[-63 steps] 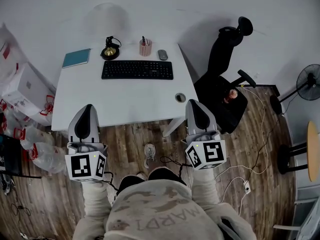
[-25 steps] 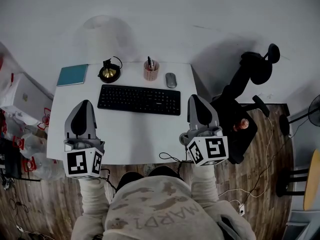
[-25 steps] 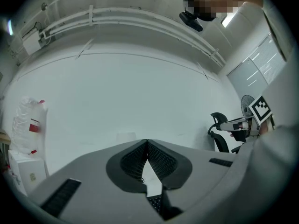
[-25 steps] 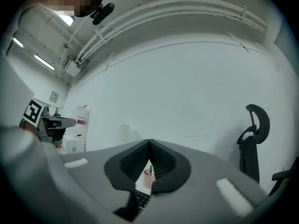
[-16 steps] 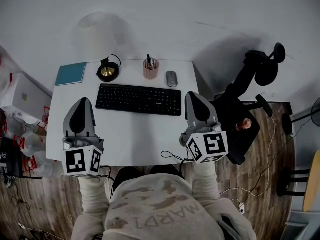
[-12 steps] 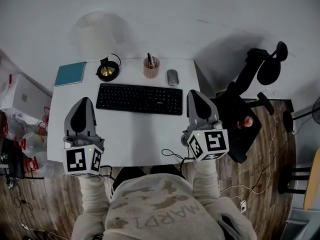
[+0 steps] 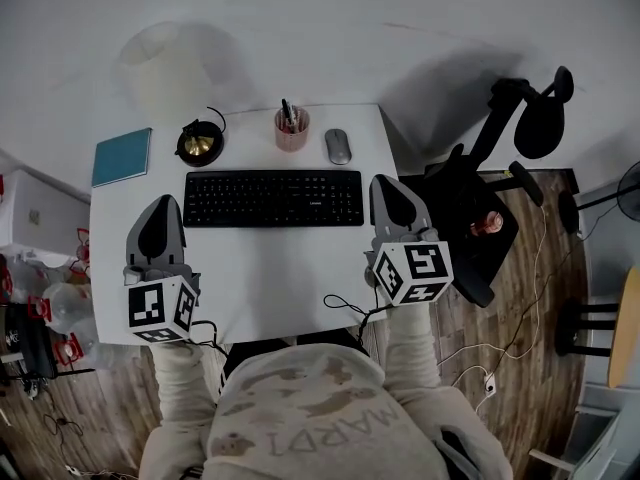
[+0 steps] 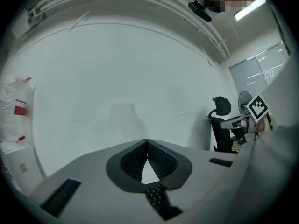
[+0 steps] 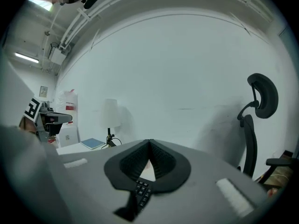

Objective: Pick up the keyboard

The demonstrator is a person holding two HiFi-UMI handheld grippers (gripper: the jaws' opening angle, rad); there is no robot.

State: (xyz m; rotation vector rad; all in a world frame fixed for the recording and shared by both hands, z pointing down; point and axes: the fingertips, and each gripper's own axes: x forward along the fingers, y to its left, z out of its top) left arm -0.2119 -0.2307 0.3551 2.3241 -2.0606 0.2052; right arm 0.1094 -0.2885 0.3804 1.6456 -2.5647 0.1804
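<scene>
A black keyboard (image 7: 273, 198) lies flat on the white desk (image 7: 250, 268), lengthwise across it. My left gripper (image 7: 163, 206) hovers over the desk just off the keyboard's left end, jaws shut and empty. My right gripper (image 7: 383, 184) is over the keyboard's right end, also shut with nothing held. In the left gripper view the shut tips (image 8: 147, 141) meet above a sliver of keyboard keys (image 8: 155, 194). The right gripper view shows its shut tips (image 9: 149, 141) with keyboard keys (image 9: 141, 190) below them.
Behind the keyboard stand a pink pen cup (image 7: 291, 128), a grey mouse (image 7: 338, 146), a lamp with brass base (image 7: 199, 144) and a teal notebook (image 7: 122, 156). A black office chair (image 7: 490, 158) stands at the desk's right. A cable (image 7: 345, 306) lies at the front edge.
Both grippers moved forward and down toward the keyboard's two ends. The person stepped closer to the desk. Jaws stayed shut.
</scene>
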